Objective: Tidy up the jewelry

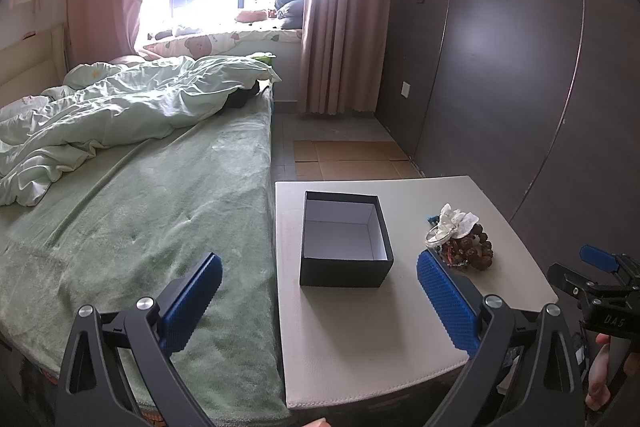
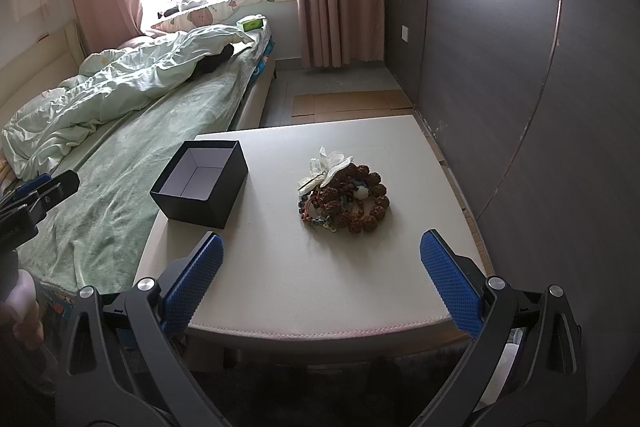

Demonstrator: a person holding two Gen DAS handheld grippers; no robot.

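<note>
A pile of jewelry lies on the white table: a brown bead bracelet, small coloured beads and a white flower piece. It also shows in the left wrist view, with a silver ring at its left side. An open, empty black box with a white inside stands left of the pile; it also shows in the left wrist view. My left gripper is open and empty, in front of the box. My right gripper is open and empty, short of the pile.
A bed with a green blanket and a rumpled quilt touches the table's left side. A dark wardrobe wall runs along the right. Cardboard lies on the floor beyond the table. The right gripper shows at the left view's edge.
</note>
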